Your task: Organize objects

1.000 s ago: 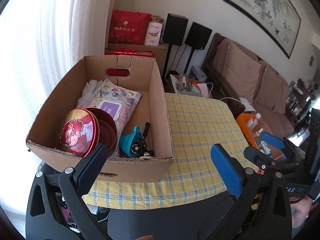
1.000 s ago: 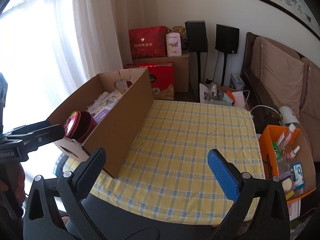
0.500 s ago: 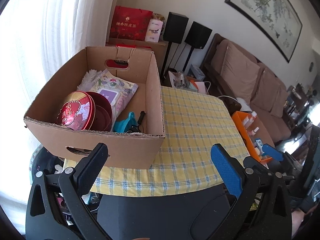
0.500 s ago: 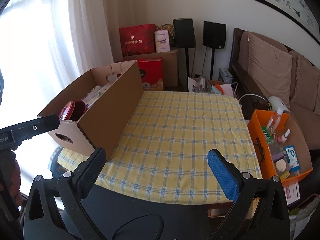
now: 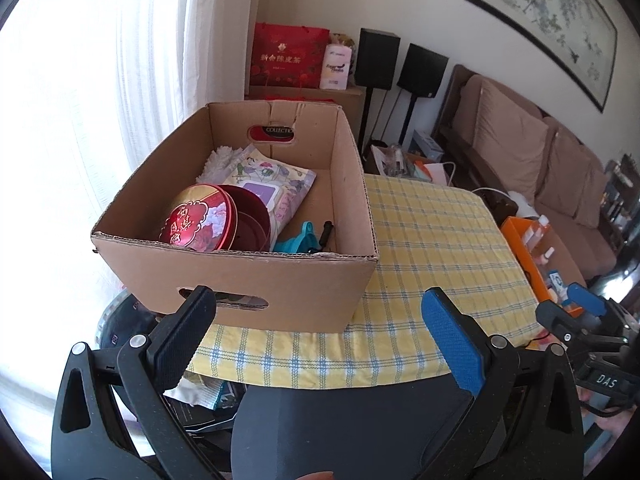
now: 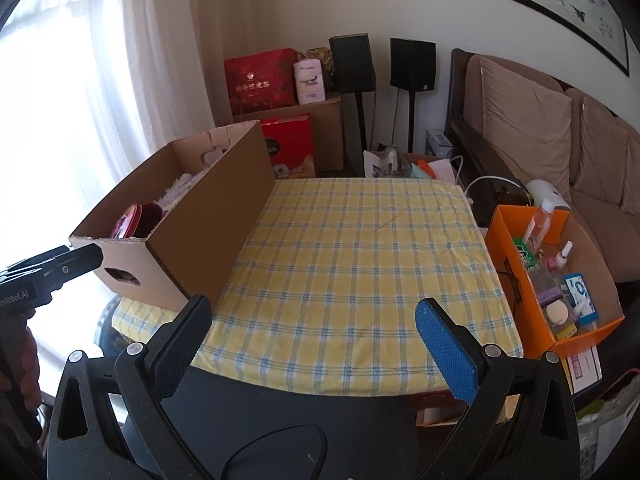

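Yellow-checked table (image 6: pixel 360 264): bare; cardboard box (image 5: pixel 248 272) at its left edge, seemingly filled; left gripper (image 5: pixel 320 336) and right gripper (image 6: pixel 312 336) released, empty.

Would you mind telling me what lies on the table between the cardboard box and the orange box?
Nothing: in the right wrist view, only bare yellow checked tablecloth spans from the cardboard box to the orange box, which sits just off the table's edge.

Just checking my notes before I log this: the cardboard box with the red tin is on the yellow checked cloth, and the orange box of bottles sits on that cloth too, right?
Not quite. The cardboard box with the red tin is on the yellow checked cloth, but the orange box of bottles stands off the cloth, beside the table's right edge. The right wrist view shows it.
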Motion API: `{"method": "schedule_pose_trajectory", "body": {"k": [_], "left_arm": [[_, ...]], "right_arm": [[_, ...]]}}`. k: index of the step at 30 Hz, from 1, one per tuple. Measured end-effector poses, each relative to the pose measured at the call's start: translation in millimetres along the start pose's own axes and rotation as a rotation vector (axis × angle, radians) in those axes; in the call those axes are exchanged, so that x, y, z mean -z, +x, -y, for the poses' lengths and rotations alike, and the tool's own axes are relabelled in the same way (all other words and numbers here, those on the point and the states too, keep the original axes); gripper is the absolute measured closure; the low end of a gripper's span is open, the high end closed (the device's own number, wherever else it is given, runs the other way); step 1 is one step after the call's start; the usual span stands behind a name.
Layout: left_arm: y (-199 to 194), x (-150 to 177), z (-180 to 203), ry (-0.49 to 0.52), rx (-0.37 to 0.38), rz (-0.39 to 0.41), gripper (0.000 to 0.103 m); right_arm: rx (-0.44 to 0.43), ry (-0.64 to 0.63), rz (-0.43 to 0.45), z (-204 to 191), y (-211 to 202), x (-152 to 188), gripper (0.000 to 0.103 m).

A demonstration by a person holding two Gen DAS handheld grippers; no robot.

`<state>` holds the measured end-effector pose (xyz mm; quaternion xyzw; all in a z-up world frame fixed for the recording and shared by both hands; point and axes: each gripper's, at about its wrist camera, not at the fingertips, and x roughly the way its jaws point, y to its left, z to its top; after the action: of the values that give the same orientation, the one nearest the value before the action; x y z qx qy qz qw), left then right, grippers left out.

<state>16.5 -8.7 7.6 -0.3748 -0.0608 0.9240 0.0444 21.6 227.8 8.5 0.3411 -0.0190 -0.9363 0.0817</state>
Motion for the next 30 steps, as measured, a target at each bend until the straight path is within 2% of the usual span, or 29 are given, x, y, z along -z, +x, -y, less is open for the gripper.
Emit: {"method": "schedule_pose_trajectory", "body": {"k": [30], "left_arm": [[1.8,6.5,-1.0,0.004,-0.051,0.002,0.000]], "right_arm": [[0.001,-0.007,0.004,-1.8,-0.1,-0.1,0.000]]}}
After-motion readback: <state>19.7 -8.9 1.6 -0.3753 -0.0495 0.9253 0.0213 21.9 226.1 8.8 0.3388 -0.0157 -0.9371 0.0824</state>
